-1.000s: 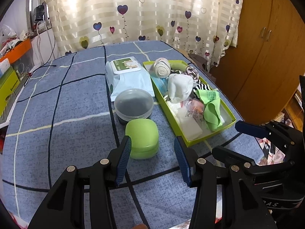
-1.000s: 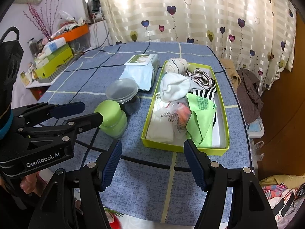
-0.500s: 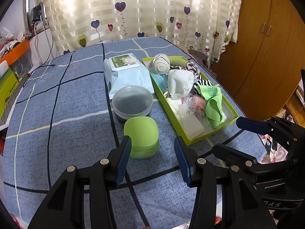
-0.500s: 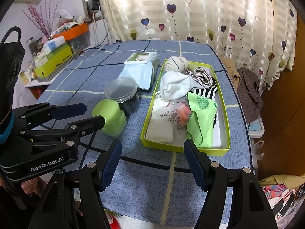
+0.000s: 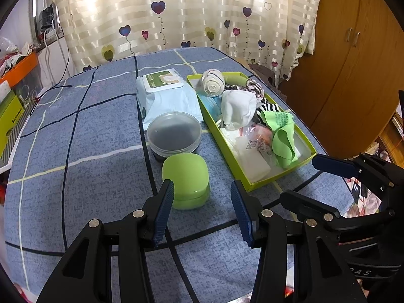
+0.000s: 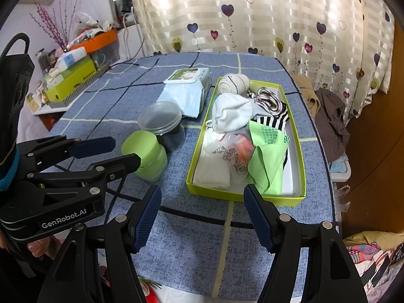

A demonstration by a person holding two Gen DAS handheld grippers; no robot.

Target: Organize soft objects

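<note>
A yellow-green tray (image 6: 299, 149) lies on the blue-clothed tabletop (image 5: 88, 139), packed with soft things: a rolled cream sock (image 6: 233, 83) at the far end, a white sock (image 6: 232, 115) next to it, a black-and-white striped cloth (image 6: 274, 120), a crinkled plastic packet (image 6: 236, 151), a folded white cloth (image 6: 212, 171) at the near end and a green cloth (image 6: 267, 161) draped beside it. Left of the tray, on the tabletop, sit a wet-wipe pack (image 5: 166, 93), a round lidded tub (image 5: 174, 132) with dark contents, and a closed green case (image 5: 186, 179) just in front of the tub. The left claw (image 5: 202, 208) is released, its jaws spread and holding nothing, with the green case just beyond its left finger. The right claw (image 6: 203, 217) is likewise spread wide and bare, hovering before the tray's near end, the green cloth just past its right fingertip.
</note>
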